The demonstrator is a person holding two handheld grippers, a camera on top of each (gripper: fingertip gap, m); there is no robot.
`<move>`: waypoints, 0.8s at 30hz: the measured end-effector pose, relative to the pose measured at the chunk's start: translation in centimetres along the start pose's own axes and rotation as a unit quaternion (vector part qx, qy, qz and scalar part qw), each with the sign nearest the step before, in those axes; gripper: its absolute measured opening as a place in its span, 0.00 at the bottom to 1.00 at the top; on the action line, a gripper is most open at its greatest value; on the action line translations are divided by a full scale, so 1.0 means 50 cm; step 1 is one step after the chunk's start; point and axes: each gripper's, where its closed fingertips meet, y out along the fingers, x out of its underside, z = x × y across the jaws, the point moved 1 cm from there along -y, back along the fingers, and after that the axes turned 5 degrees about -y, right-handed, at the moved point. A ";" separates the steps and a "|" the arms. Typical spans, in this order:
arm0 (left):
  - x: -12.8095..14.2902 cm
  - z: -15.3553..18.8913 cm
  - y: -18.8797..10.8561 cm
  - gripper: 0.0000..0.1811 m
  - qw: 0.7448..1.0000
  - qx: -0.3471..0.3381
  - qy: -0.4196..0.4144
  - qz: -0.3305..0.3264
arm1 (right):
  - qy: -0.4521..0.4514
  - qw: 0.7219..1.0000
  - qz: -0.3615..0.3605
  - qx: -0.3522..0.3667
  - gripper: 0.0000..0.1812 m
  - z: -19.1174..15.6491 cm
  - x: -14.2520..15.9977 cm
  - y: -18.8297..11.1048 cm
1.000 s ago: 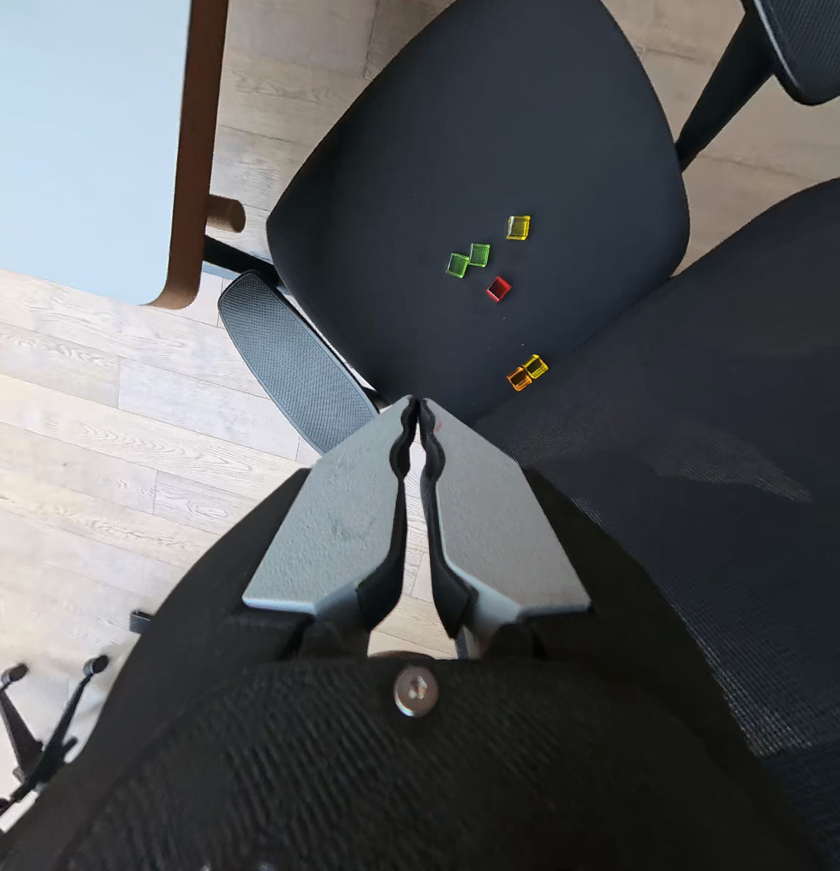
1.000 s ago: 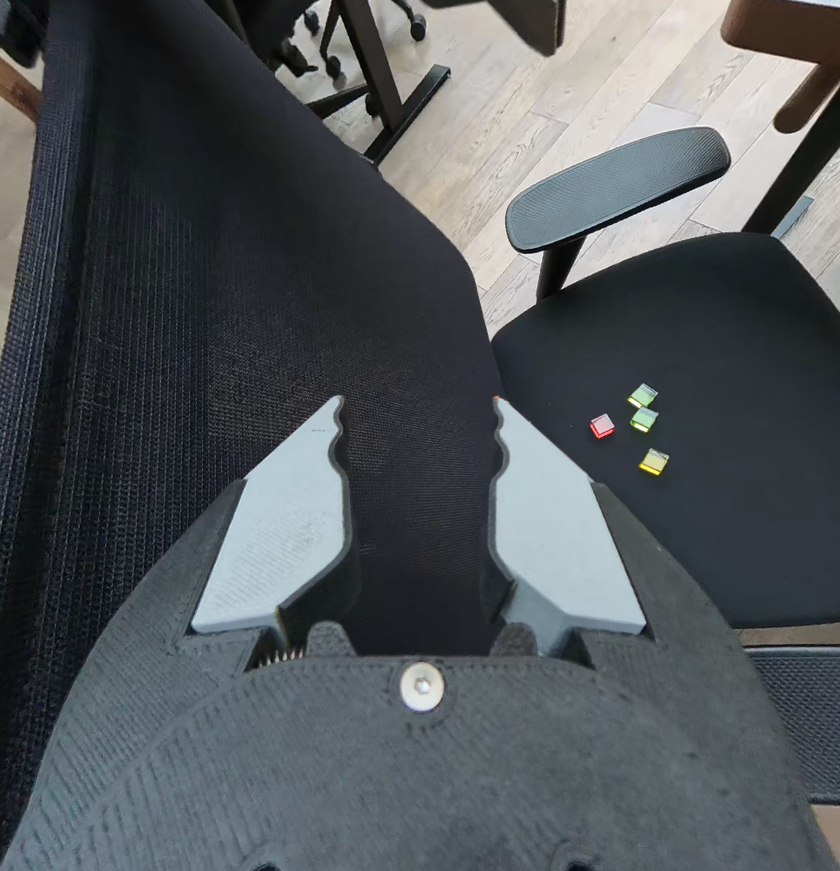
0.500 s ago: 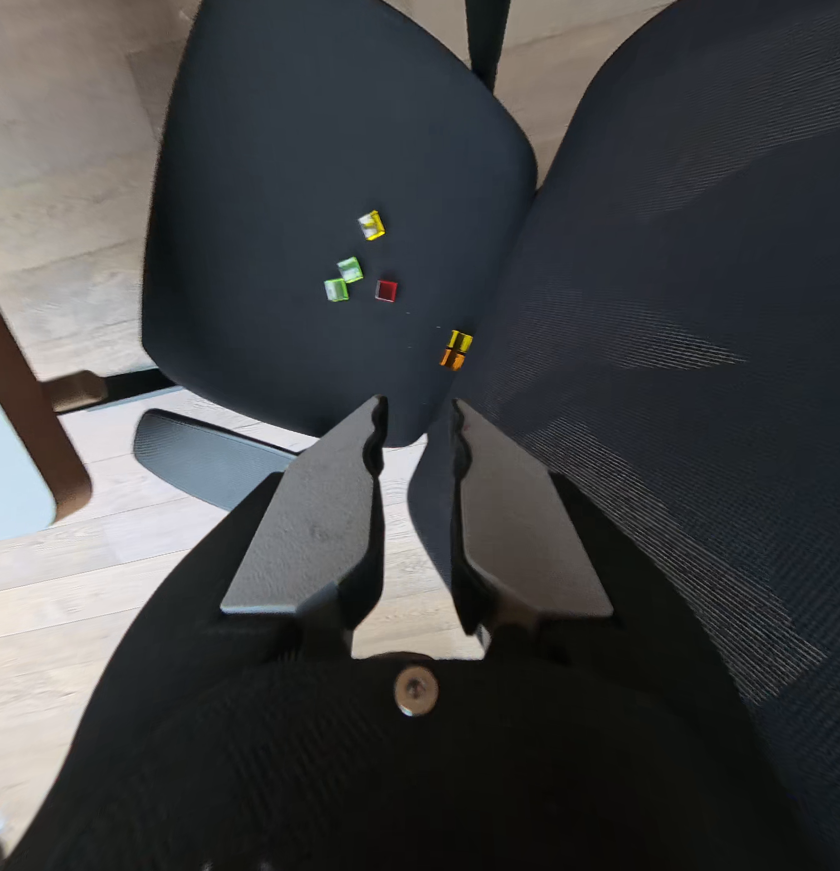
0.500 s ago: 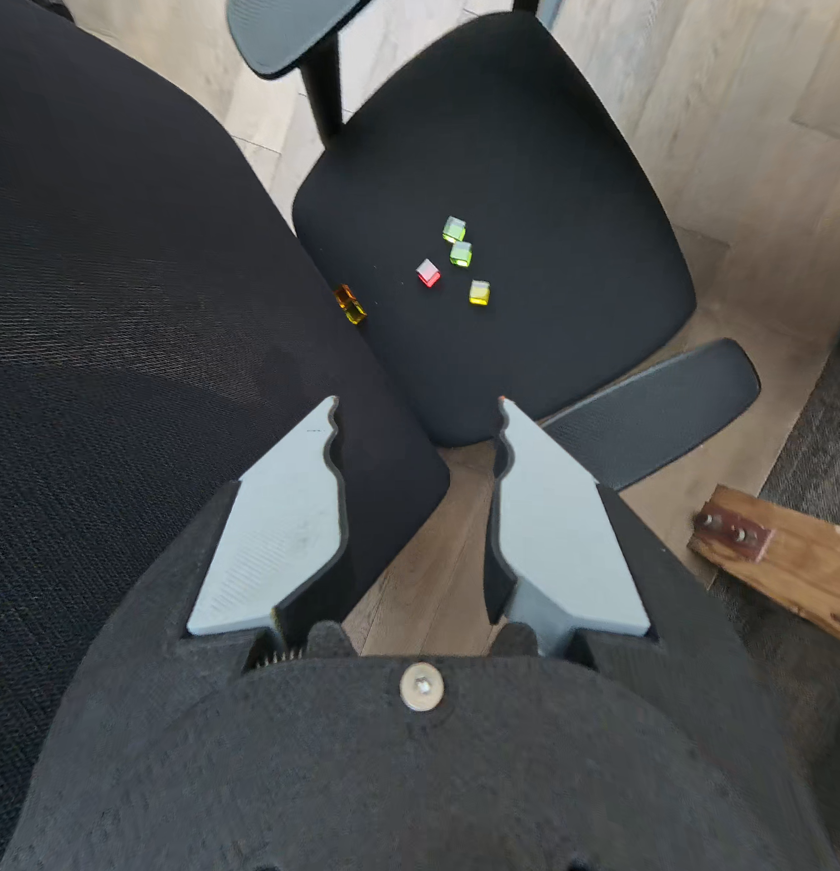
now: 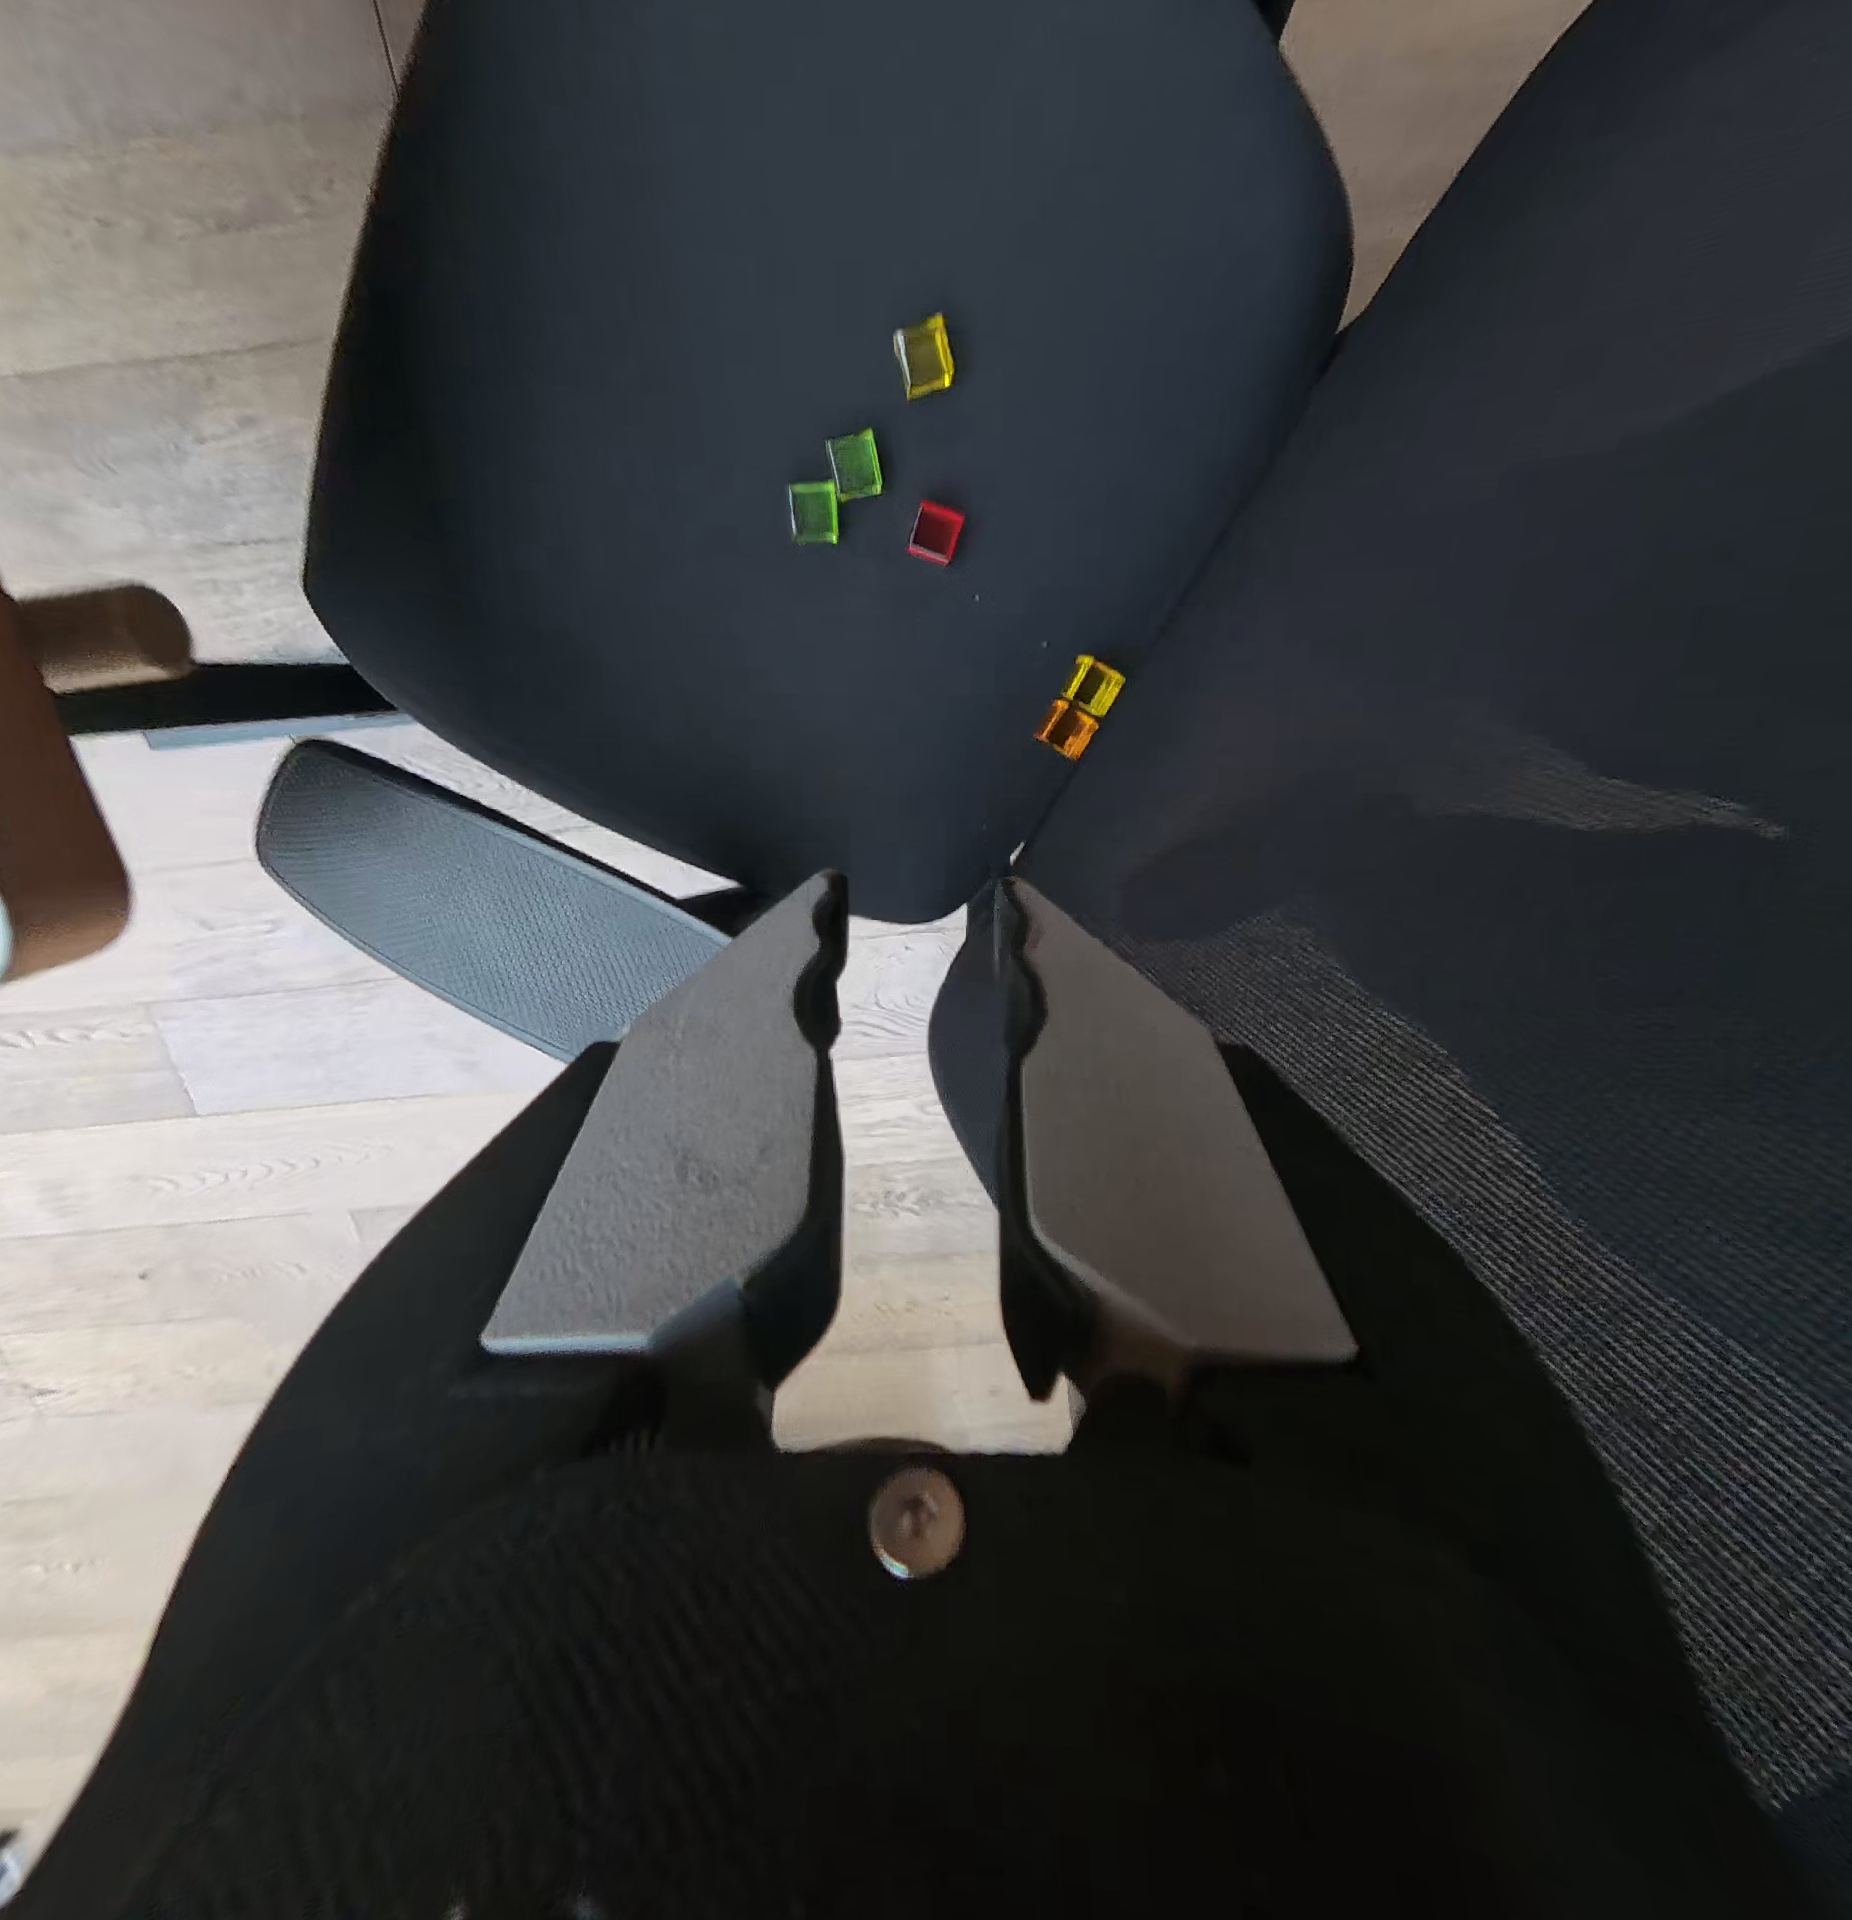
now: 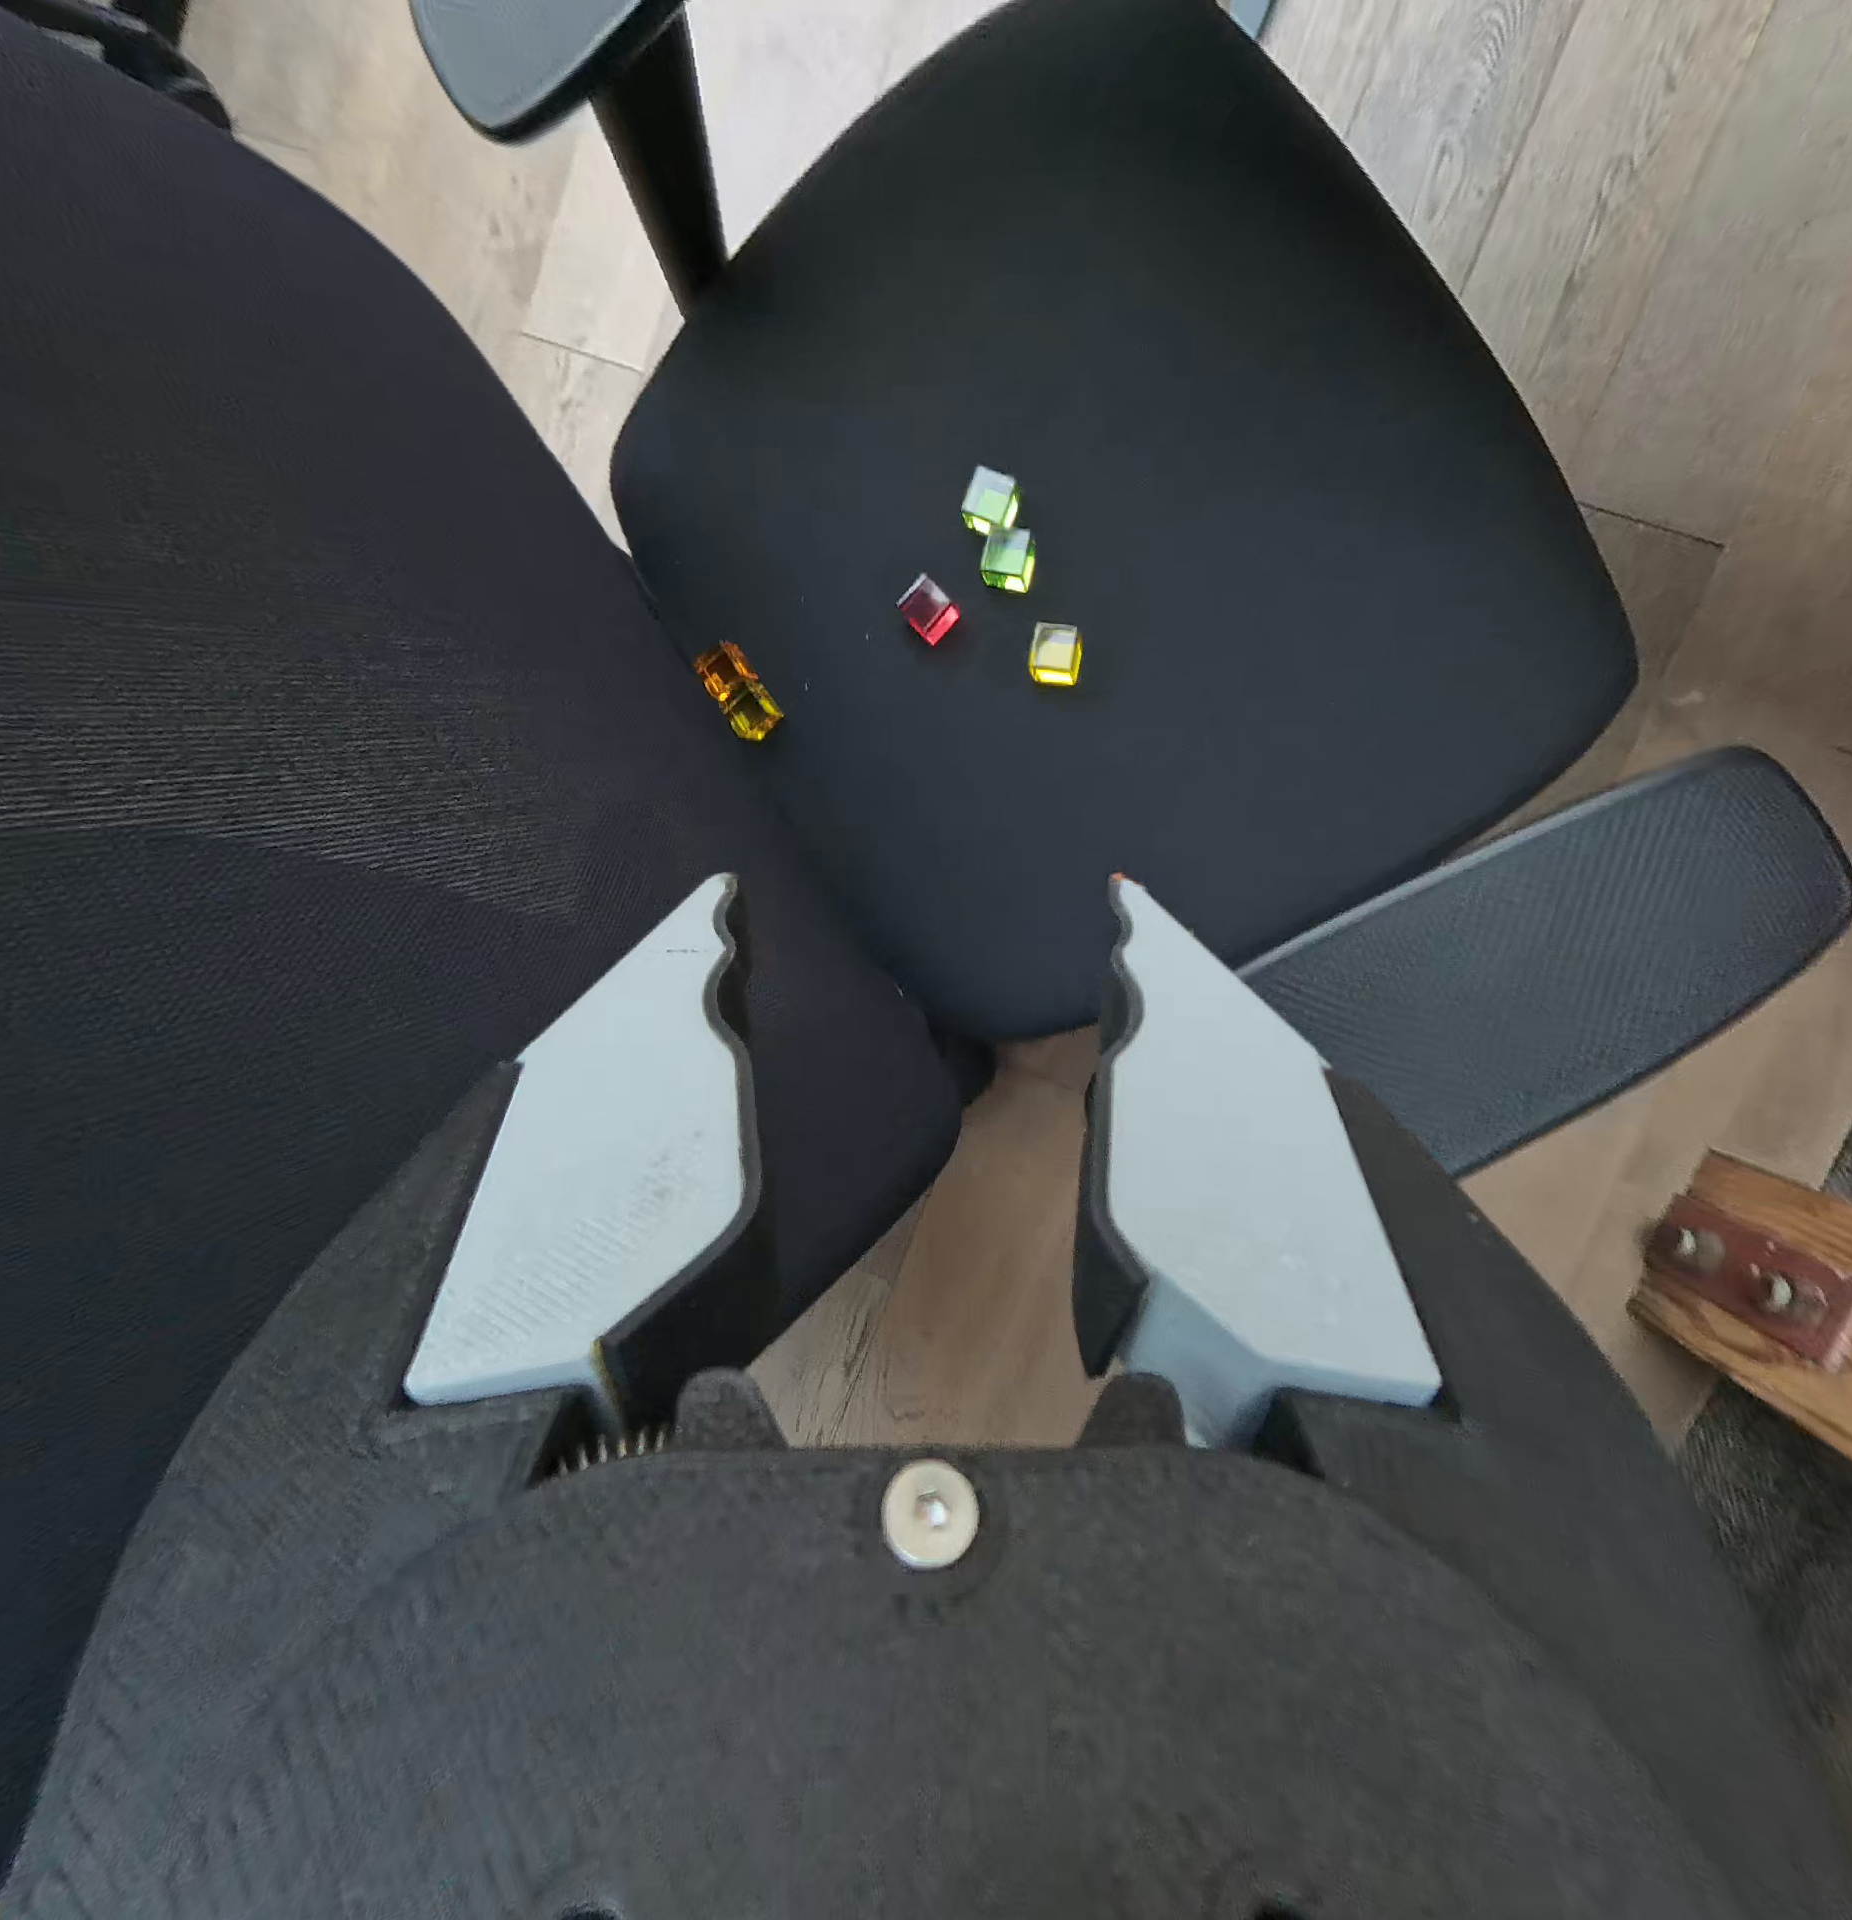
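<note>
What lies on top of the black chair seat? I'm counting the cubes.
Six small cubes lie on the seat: two green, one red, two yellow, one orange. The backrest may hide more.

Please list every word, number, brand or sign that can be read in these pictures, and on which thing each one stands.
None. No writing shows on the cubes, the chair seat, the backrest, the armrest, the floor or either gripper's fingers.

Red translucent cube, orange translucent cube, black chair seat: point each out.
Red translucent cube (image 5: 936,532), left wrist view, top face.
Orange translucent cube (image 6: 722,670), right wrist view, top face.
Black chair seat (image 6: 1265,436), right wrist view, bare cushion.
</note>
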 end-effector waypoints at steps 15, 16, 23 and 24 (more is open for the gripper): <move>0.003 0.027 0.284 0.17 0.993 0.071 0.051 -0.080 | 0.030 0.997 0.068 -0.033 0.33 0.113 0.040 0.256; -0.005 0.017 0.329 0.17 0.993 0.070 0.054 -0.074 | 0.033 0.997 0.066 -0.034 0.33 0.112 0.043 0.273; -0.042 -0.079 0.629 0.26 0.998 0.033 0.023 -0.048 | 0.062 0.996 0.036 -0.052 0.25 0.100 0.063 0.388; -0.039 -0.090 0.658 0.28 0.998 0.025 0.022 -0.048 | 0.055 0.997 0.023 -0.053 0.23 0.098 0.062 0.399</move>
